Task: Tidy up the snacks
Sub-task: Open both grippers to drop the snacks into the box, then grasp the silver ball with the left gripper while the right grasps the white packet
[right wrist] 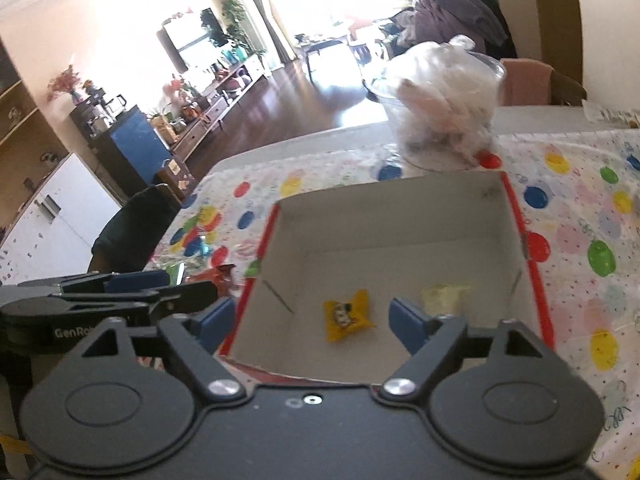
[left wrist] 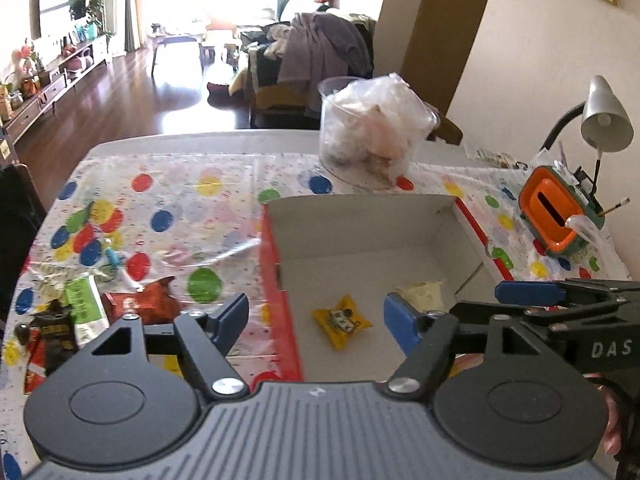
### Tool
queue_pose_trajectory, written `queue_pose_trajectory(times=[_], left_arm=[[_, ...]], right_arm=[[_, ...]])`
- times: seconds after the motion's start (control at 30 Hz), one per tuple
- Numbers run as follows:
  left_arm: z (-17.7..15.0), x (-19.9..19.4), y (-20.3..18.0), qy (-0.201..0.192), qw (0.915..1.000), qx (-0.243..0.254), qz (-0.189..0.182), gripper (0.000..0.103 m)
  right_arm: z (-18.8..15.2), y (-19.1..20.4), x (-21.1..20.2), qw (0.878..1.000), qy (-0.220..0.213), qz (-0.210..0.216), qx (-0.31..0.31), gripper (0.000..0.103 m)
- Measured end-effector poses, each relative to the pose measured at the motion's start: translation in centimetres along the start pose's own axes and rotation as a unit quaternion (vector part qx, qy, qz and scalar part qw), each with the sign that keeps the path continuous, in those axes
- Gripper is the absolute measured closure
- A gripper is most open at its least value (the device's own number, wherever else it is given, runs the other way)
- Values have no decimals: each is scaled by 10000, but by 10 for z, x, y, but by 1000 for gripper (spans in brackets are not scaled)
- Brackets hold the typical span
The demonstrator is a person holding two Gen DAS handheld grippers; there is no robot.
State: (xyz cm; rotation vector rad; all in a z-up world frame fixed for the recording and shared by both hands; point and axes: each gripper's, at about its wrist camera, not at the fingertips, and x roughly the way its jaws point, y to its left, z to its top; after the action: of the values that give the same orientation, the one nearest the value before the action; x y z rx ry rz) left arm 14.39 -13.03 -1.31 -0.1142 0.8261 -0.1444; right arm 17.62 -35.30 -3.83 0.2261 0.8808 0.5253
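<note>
A red-sided cardboard box (left wrist: 276, 264) (right wrist: 400, 208) stands open on the spotted tablecloth. On its white floor lie a yellow snack packet (left wrist: 342, 320) (right wrist: 348, 316) and a pale cream packet (left wrist: 422, 294) (right wrist: 444, 294). My left gripper (left wrist: 316, 320) hangs open above the box's near left side, nothing between its blue pads. My right gripper (right wrist: 310, 320) is open too, over the box's near edge, empty. Each gripper shows in the other's view: the right gripper (left wrist: 560, 300) at the right, the left gripper (right wrist: 120, 292) at the left. Loose snack packets (left wrist: 80, 312) lie left of the box.
A clear plastic tub (left wrist: 372, 128) (right wrist: 440, 108) stuffed with bags stands behind the box. An orange and green holder (left wrist: 554, 216) and a desk lamp (left wrist: 606, 116) sit at the table's right end. A dark chair back (right wrist: 132, 224) stands at the left edge.
</note>
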Motion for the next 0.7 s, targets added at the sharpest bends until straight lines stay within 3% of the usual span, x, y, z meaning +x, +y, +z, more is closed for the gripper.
queue_pose_trajectory(times=[0.13,0.3,0.57,0.7], left_arm=[[-6,-14,22,-106,9999,-68,3,22],[-13,-31,54,-288,9994,-138,133,21],[-22,-48,122,-301,9985,-366,277,17],[-28,-52,166,-231,9971,-500,525,17]], right_arm=[[-5,25,5,9997,-74,34,-242,7],[-14,59,18,9992,-69,113,-387,0],[-34,110,48,9981,145,28,-595,0],[-45,134,66,9976,301,6,-624,0]])
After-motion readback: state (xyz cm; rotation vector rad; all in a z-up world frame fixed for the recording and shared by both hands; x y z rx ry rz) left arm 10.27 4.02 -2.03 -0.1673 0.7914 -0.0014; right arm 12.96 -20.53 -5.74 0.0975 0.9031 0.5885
